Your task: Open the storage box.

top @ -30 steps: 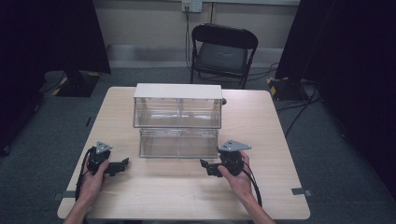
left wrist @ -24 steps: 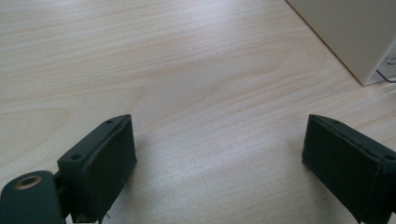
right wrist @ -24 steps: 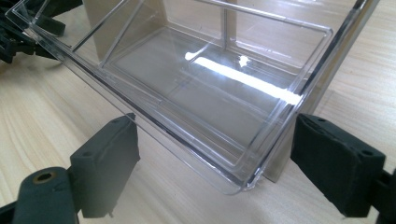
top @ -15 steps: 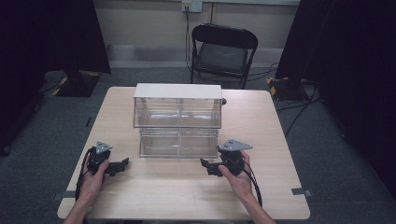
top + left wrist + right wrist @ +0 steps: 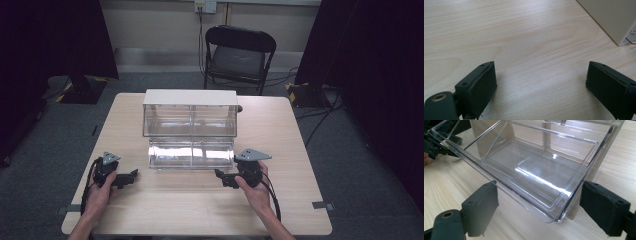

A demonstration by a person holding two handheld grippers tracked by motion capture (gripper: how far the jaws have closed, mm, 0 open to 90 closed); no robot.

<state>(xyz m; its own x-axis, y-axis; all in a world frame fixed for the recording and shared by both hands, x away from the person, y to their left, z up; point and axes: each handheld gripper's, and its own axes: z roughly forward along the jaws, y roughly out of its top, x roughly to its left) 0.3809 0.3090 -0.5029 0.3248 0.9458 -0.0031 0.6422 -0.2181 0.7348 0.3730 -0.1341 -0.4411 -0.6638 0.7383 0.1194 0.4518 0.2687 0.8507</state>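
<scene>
My left gripper (image 5: pixel 131 176) rests on the pale wooden tabletop (image 5: pixel 280 130), jaws apart and empty. At the middle, the clear plastic drawer (image 5: pixel 191 154) already stands pulled out of the white-topped transparent cabinet (image 5: pixel 190 112). My right gripper (image 5: pixel 221 176) gapes just beside its near right corner, so I judge closing or filling remains.

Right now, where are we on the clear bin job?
Done: the clear drawer already hangs tipped open out of the white-topped cabinet, and looks empty. In hand: nothing; left gripper and right gripper sit open, the right facing the drawer's corner. Left: probably gripping the drawer to handle it.
</scene>
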